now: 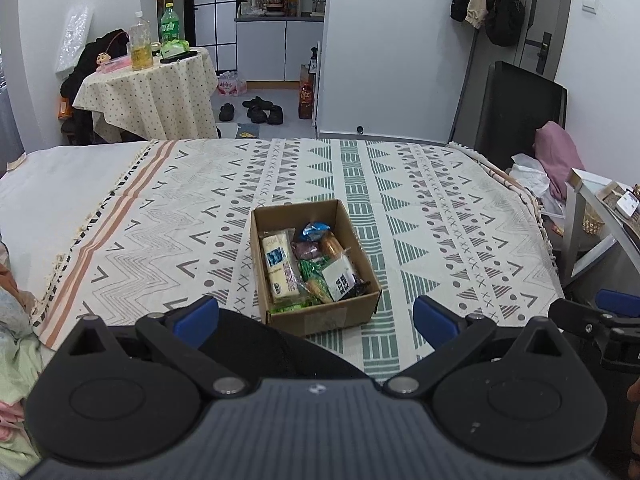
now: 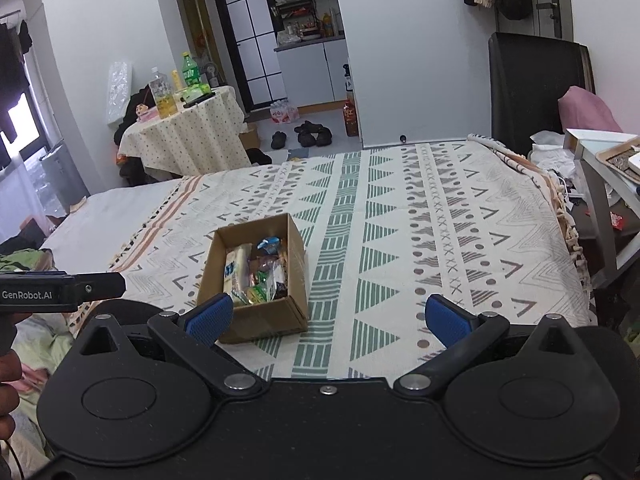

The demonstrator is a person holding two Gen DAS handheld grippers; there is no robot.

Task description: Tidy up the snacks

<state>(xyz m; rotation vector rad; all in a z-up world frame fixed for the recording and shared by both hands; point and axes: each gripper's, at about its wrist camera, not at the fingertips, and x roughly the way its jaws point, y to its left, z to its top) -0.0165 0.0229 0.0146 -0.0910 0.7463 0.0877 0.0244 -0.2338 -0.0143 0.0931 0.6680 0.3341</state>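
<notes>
Brightness: pretty even indoor light from where I'm sitting, a bit cool, nothing blown out on the bed (image 1: 400, 184).
Light source: can't tell for sure; a bright window (image 2: 24, 120) glows at the left edge of the right wrist view.
Shadows: soft, just a faint one beside the box (image 1: 320, 316).
Glare: mild shine on the black housings.
Distortion: heavy fisheye, walls bow, corners go dark.
Focus: mid-scene is sharp; far kitchen (image 1: 280, 0) looks soft, small print unreadable.
</notes>
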